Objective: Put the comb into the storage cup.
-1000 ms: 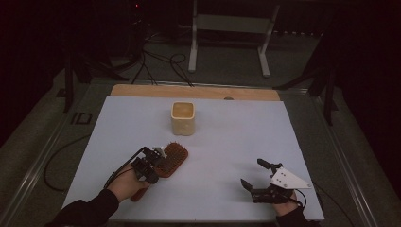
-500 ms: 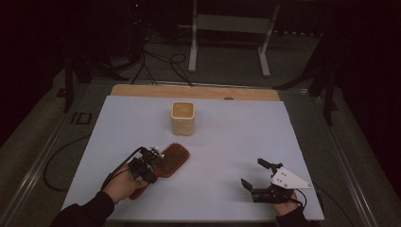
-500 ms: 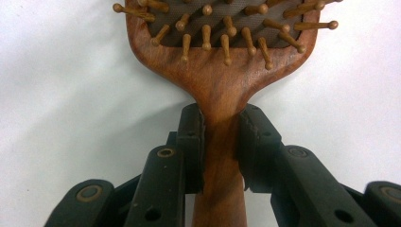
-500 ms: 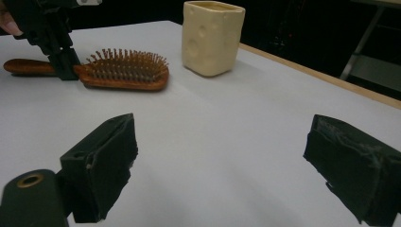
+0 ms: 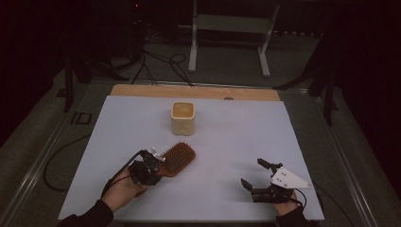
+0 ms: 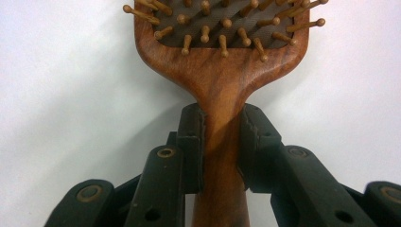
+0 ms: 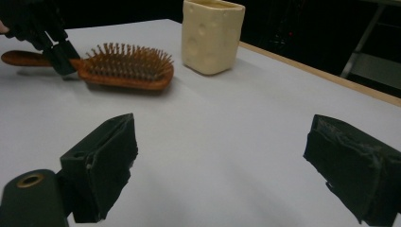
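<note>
**Left hand-held gripper clamped on the hairbrush handle, right one wide open and empty**

At the near right of the bench (image 5: 302,137), the right hand-held gripper (image 5: 257,173) rests low over the white surface with its jaws spread wide. In the right gripper view its two black pads (image 7: 101,161) stand far apart with only bare bench top between them; they hold and touch nothing.

At the near left, the left hand-held gripper (image 5: 158,163) is gripped by the person's left hand (image 5: 124,187), whose dark sleeve comes in from the near edge. Its jaws are drawn in to a narrow gap and press on the handle of the wooden hairbrush (image 5: 177,158). The left gripper view shows this closely: one pad (image 6: 191,142) sits against each side of the handle, just below the point where the handle widens into the brush head, and the wood runs straight down between the jaws.

The hairbrush lies on the bench with its bristles up, its head pointing away and to the right of the left hand-held gripper, its handle toward the near left.

Farther off, near the middle of the bench and well apart from the brush head, stands a cream-coloured cup (image 5: 183,118), upright, with shallow round dimples in its sides.
</note>
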{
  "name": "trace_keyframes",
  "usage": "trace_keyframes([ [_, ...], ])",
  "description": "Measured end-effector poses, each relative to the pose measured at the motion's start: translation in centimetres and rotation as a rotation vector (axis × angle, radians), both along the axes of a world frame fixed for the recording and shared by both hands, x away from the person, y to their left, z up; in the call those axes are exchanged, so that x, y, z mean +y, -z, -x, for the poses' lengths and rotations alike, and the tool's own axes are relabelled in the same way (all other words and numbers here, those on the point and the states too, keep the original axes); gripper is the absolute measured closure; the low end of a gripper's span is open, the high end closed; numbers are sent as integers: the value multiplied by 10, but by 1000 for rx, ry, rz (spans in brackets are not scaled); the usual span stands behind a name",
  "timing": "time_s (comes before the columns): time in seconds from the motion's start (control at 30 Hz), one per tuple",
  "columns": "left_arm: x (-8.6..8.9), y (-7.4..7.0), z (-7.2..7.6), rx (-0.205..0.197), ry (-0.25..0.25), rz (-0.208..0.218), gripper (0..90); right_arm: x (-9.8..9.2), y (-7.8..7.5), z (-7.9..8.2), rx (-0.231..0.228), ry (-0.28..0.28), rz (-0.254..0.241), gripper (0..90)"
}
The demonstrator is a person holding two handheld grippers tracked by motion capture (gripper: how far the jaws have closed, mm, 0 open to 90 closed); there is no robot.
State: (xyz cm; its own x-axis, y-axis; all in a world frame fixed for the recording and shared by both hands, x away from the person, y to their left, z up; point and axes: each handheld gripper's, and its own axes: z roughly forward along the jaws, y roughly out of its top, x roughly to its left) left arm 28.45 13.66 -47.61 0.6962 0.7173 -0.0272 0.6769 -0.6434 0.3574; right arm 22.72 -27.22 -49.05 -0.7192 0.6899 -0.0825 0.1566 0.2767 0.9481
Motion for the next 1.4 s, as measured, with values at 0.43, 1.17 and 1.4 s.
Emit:
trace_keyframes([
  [0.43,9,-25,5,-154,-23,158,731,0,0,-1,0,-1,0,93],
  [1.17,8,-37,12,-309,-26,312,731,2,0,-1,20,0,5,93],
  [1.4,3,-36,17,-355,-20,354,730,7,-8,3,14,36,9,93],
])
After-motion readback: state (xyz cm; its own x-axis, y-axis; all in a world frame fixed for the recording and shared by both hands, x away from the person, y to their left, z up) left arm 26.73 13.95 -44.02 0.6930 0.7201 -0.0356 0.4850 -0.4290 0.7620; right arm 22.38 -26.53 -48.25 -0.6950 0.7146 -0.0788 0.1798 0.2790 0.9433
